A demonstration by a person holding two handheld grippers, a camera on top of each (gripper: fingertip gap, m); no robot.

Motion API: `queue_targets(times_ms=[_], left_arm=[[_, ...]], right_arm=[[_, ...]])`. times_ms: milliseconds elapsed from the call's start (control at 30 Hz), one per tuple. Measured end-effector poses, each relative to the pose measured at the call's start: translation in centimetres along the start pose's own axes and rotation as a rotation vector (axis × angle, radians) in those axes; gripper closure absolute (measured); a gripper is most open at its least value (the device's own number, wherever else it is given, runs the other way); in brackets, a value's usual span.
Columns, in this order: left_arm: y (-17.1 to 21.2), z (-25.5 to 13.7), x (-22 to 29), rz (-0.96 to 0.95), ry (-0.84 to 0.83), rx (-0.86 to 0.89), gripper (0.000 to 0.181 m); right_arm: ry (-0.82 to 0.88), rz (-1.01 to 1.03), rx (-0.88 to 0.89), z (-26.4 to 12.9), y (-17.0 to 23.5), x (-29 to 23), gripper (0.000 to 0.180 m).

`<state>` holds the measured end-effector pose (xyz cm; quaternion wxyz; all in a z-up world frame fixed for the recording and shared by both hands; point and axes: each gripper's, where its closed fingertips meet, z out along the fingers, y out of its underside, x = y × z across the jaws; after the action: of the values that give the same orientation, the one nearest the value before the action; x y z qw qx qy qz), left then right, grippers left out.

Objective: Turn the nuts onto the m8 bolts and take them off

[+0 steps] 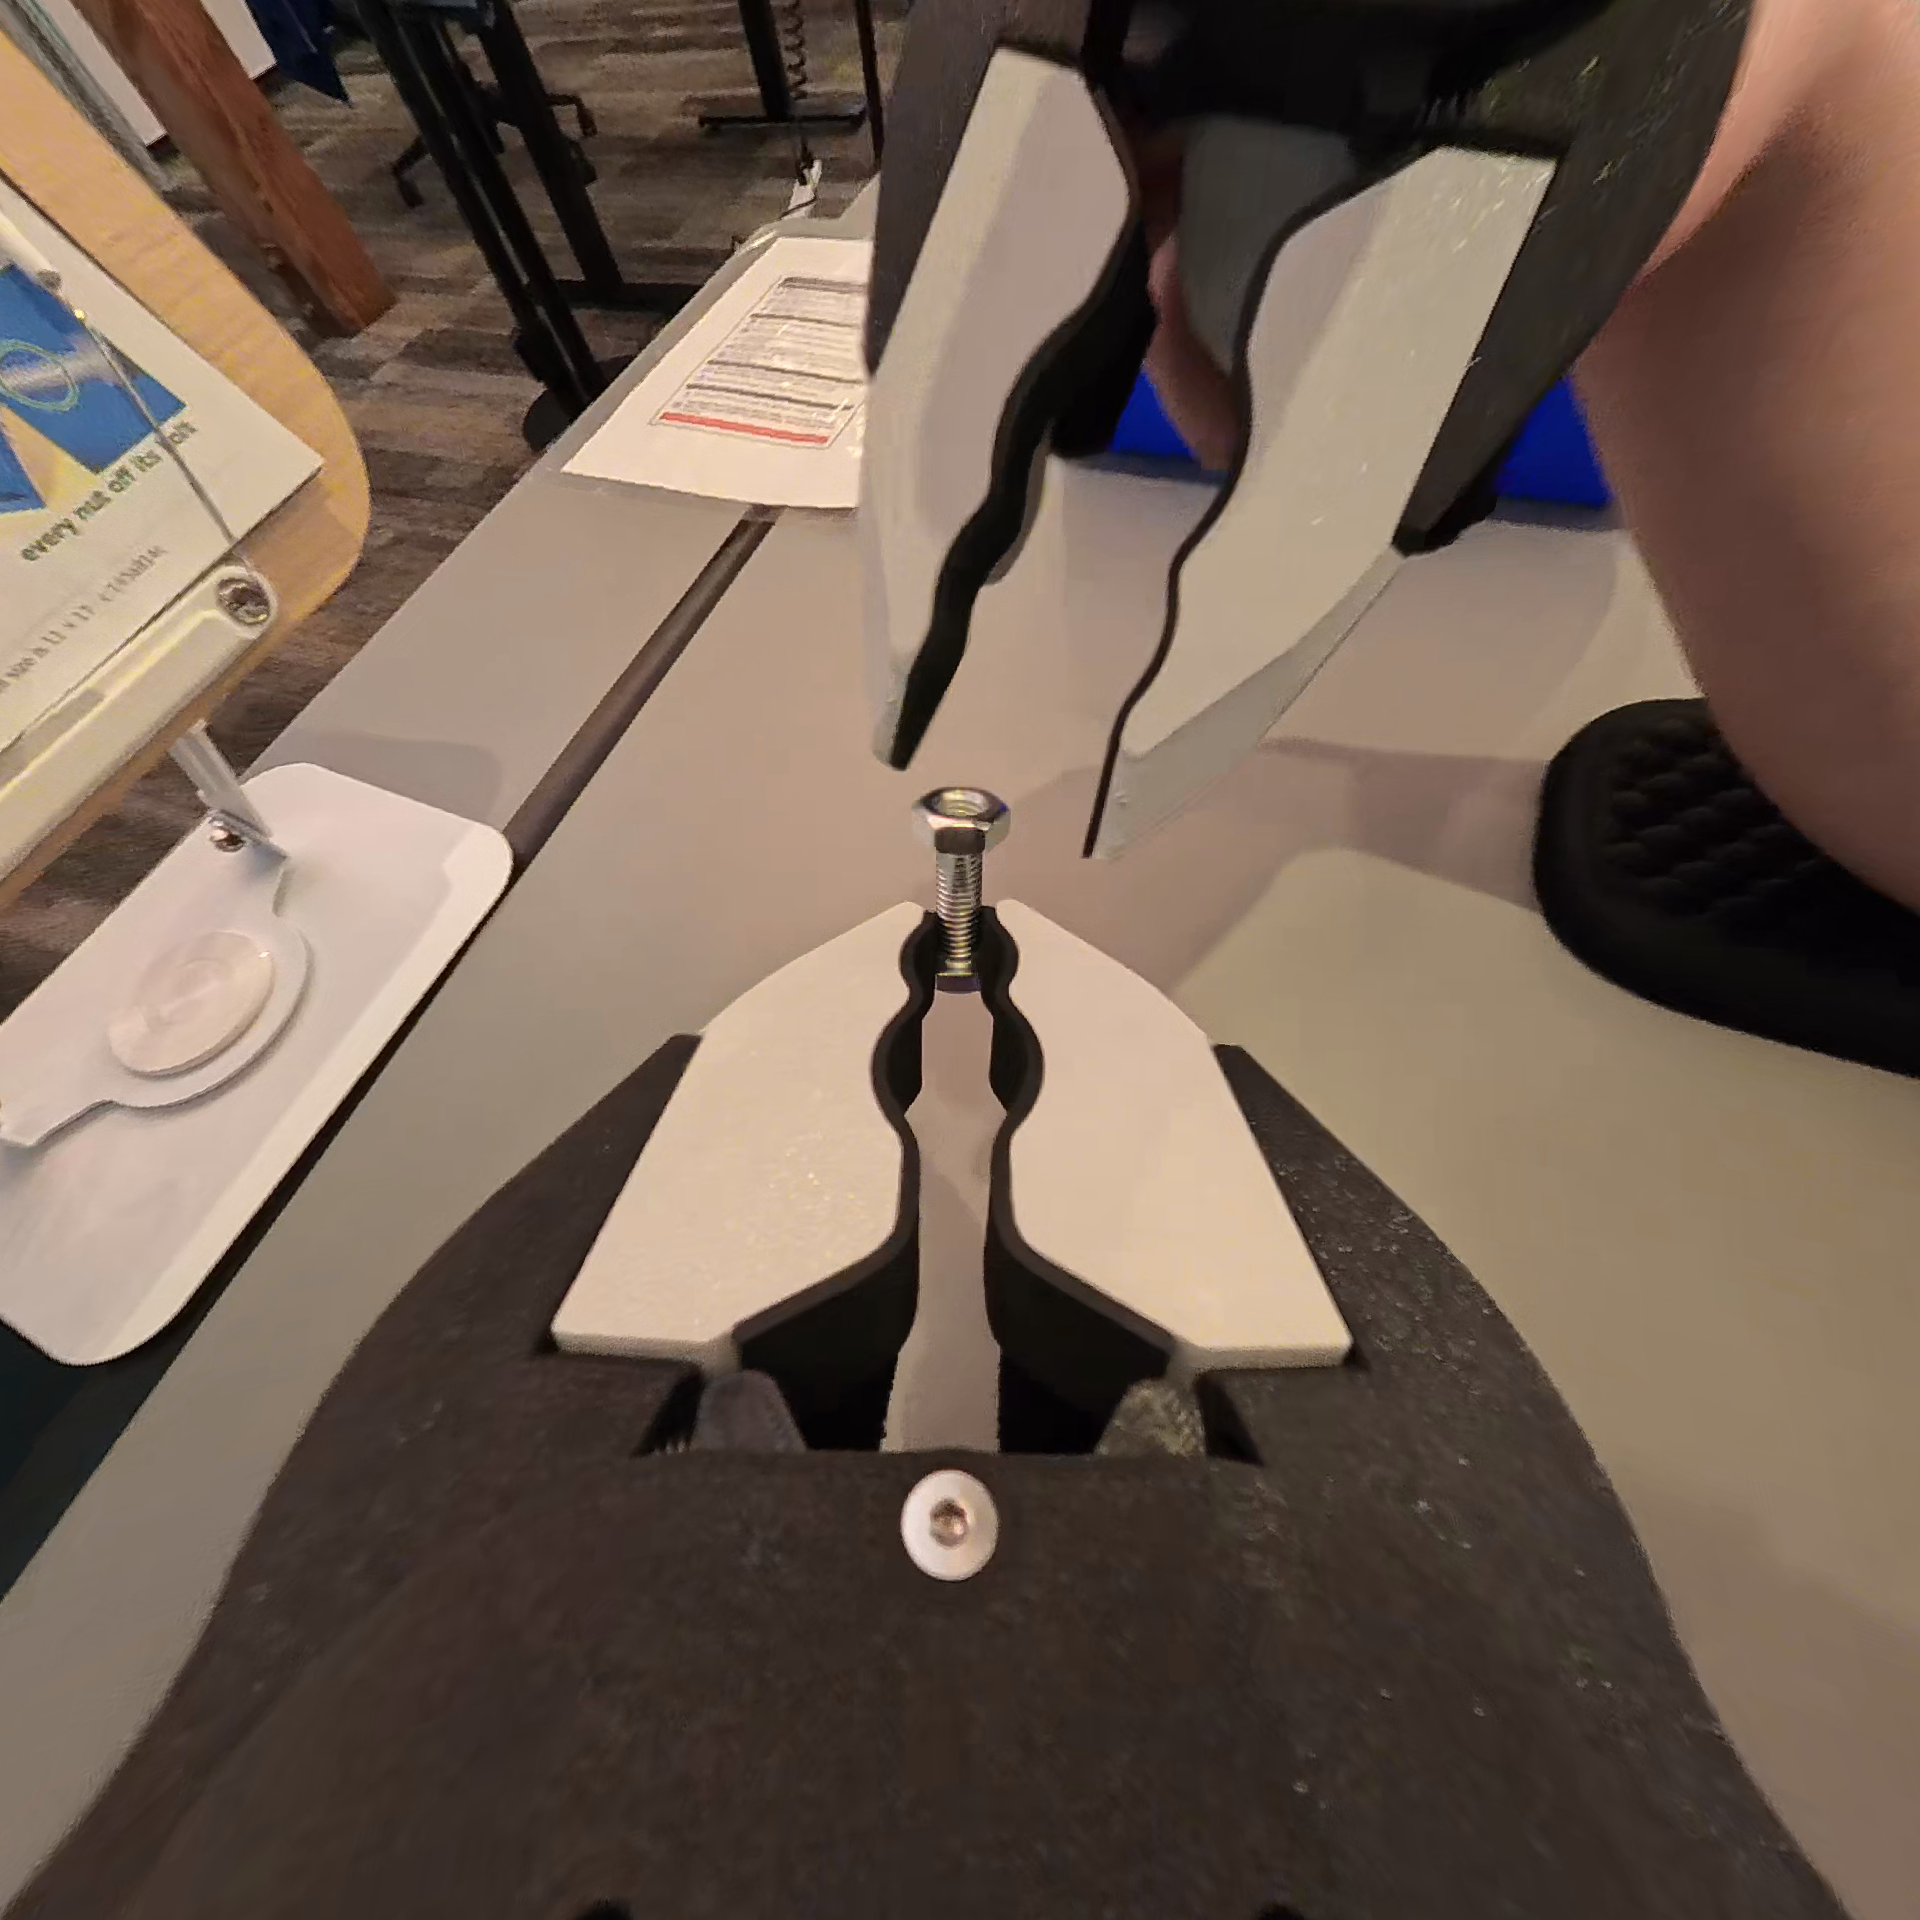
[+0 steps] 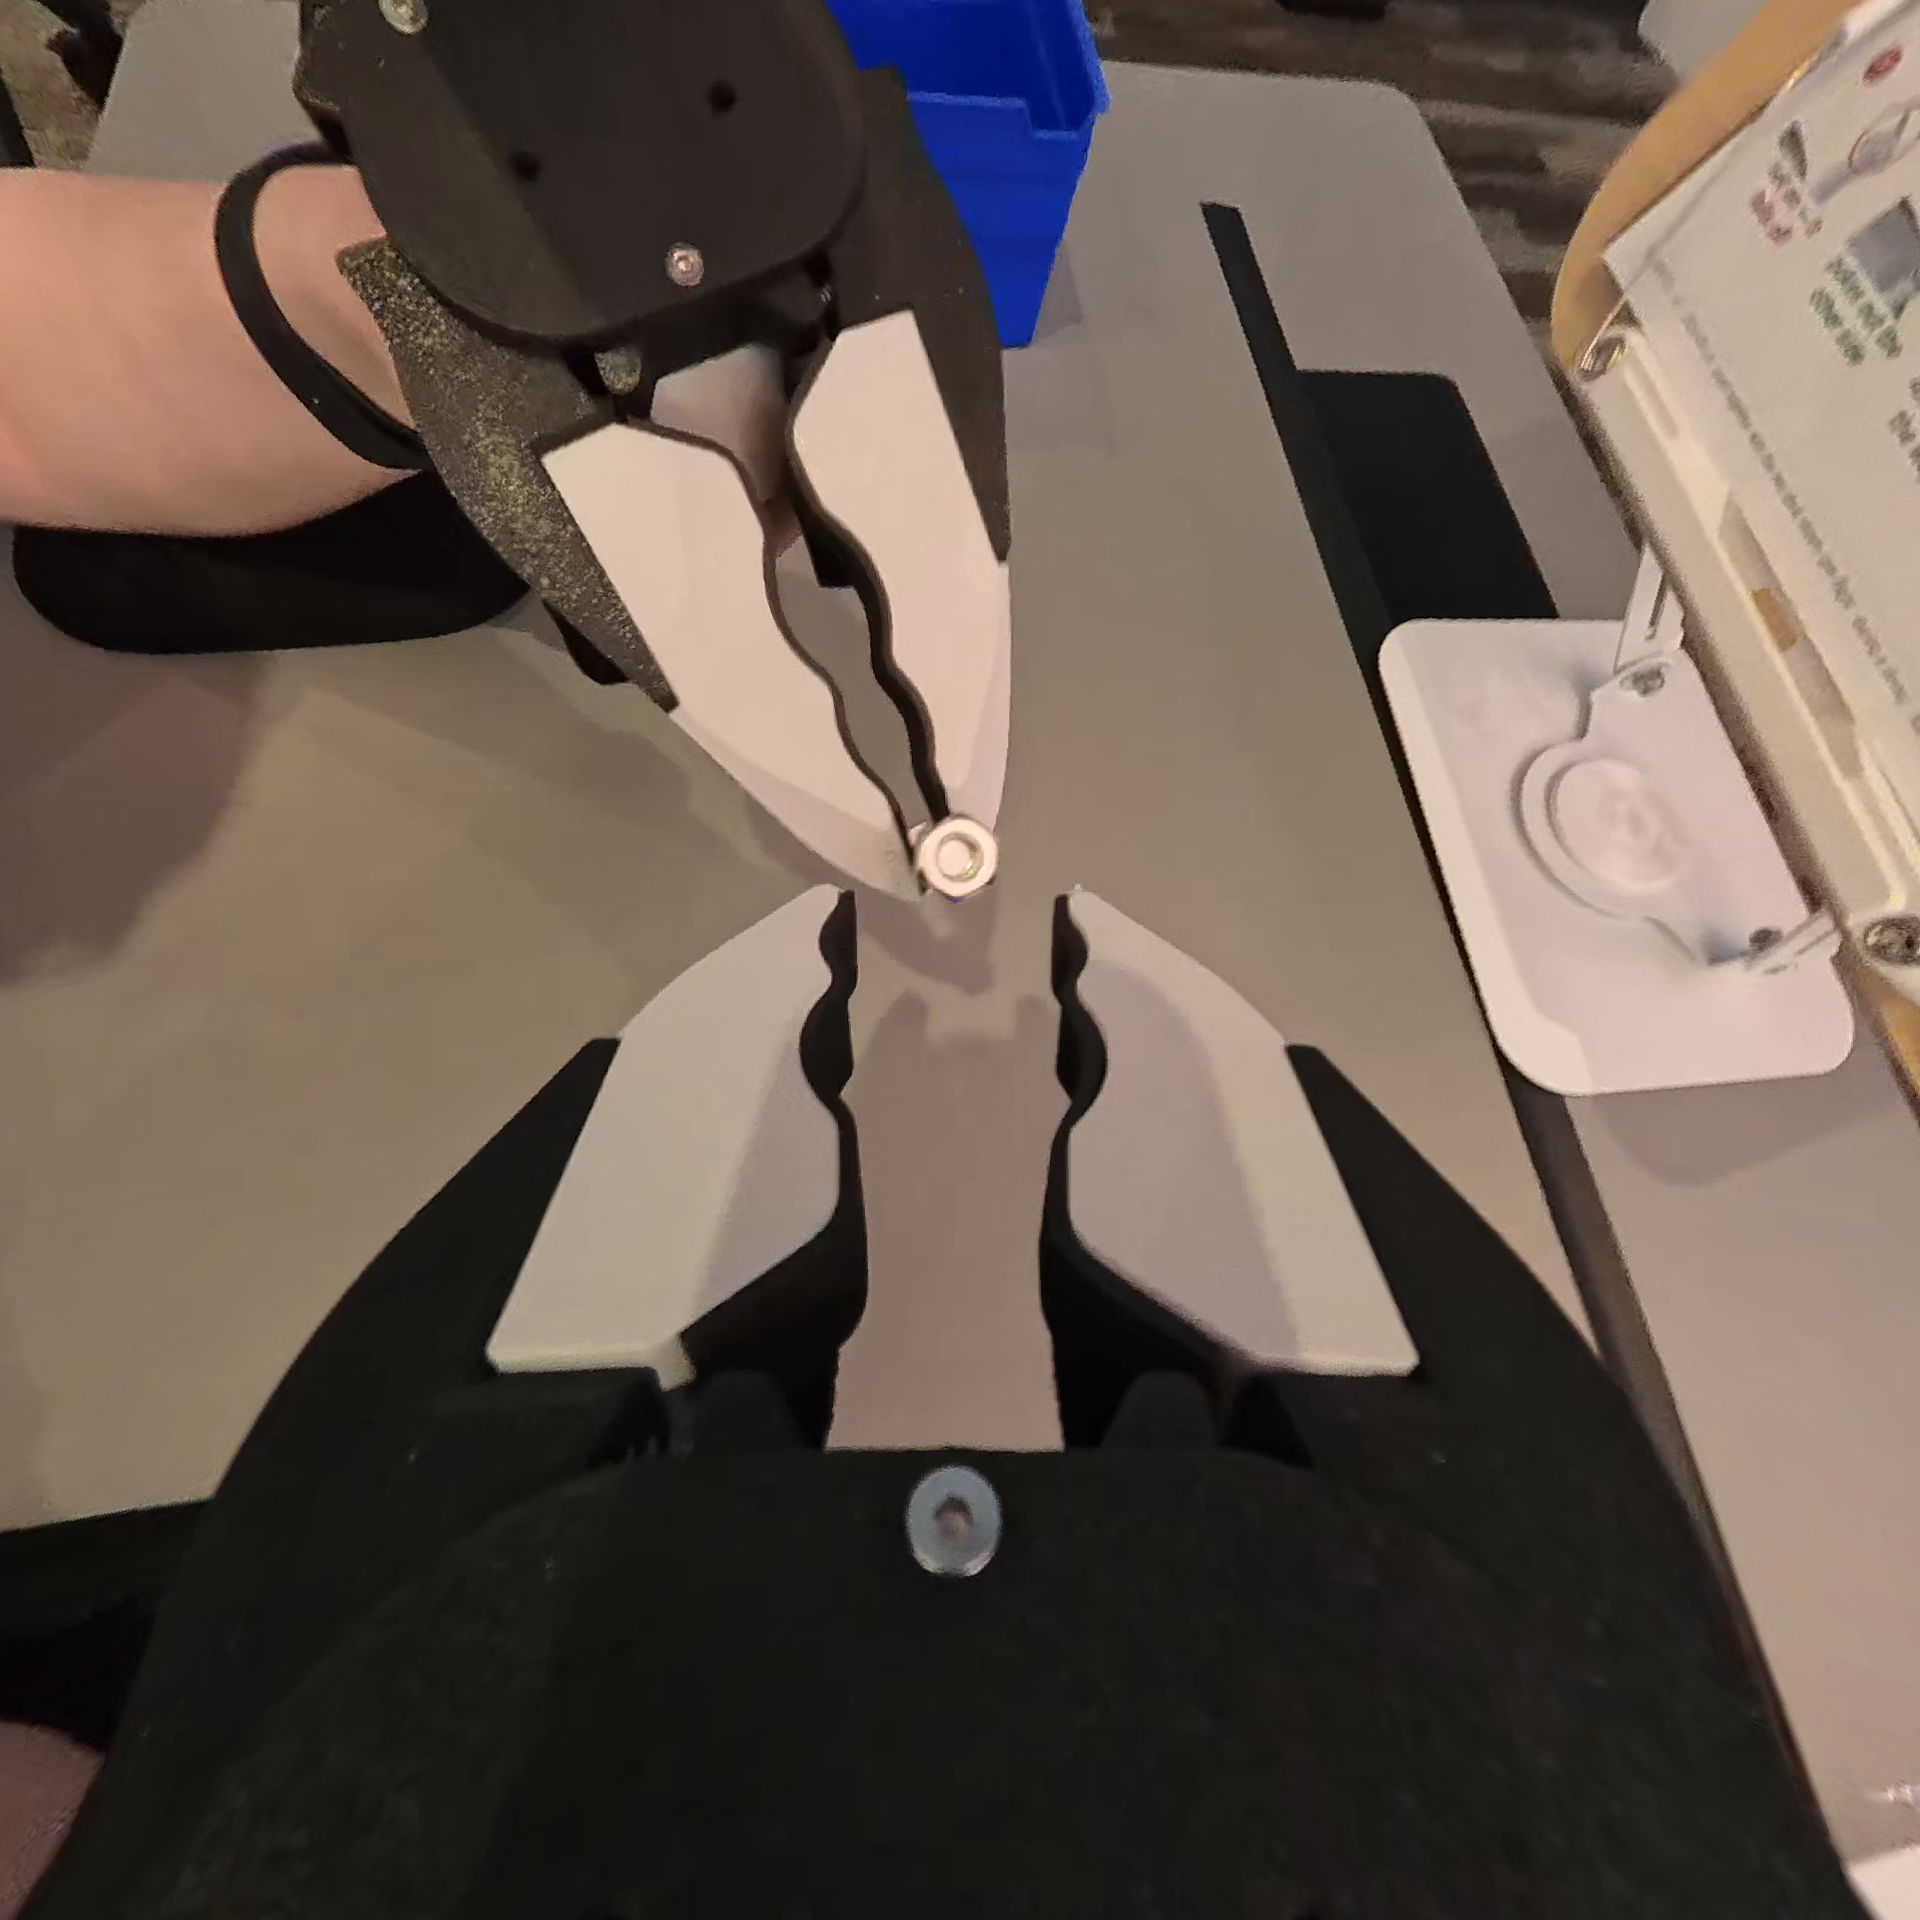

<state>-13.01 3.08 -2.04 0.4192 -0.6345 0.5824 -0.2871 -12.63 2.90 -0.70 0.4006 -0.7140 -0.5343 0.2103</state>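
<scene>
Left hand-held gripper (image 1: 956, 951): clamped on bolt (image 1: 953, 909), nut (image 1: 958, 821) at tip. Right hand-held gripper (image 2: 956, 899): apart, above. Step: turning; next, close squarely on nut.

I read the left gripper (image 1: 958, 914) clamped at its tips, pointing forward. The right gripper (image 2: 956, 896) hangs above it, fingers parted, tips aimed downward, gripping nothing.
</scene>
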Motion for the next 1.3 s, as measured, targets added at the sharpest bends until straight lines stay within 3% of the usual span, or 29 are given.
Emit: queue_targets(times_ms=[167, 667, 833, 1100, 1300], left_arm=[[-0.8, -0.5, 0.1, 0.005, 0.01, 0.049, 0.173], [-1.4, -0.9, 0.1, 0.014, 0.004, 0.075, 0.173], [-1.5, -0.9, 0.4, 0.02, 0.011, 0.076, 0.173], [-1.7, -1.0, 0.3, 0.019, 0.007, 0.087, 0.173], [-2.0, -1.1, 0.7, 0.023, 0.022, 0.101, 0.173]], right_arm=[[-0.049, -0.037, 0.166, -0.3, -2.8, -0.8, 0.145], [-0.023, -0.038, 0.039, -0.8, -0.9, -0.9, 0.148], [0.0, -0.072, 0.118, -0.9, -2.6, -0.8, 0.146], [-0.034, -0.051, 0.055, -1.4, -1.5, -1.5, 0.151], [0.002, -0.085, 0.117, -1.2, -2.9, -1.2, 0.144]])
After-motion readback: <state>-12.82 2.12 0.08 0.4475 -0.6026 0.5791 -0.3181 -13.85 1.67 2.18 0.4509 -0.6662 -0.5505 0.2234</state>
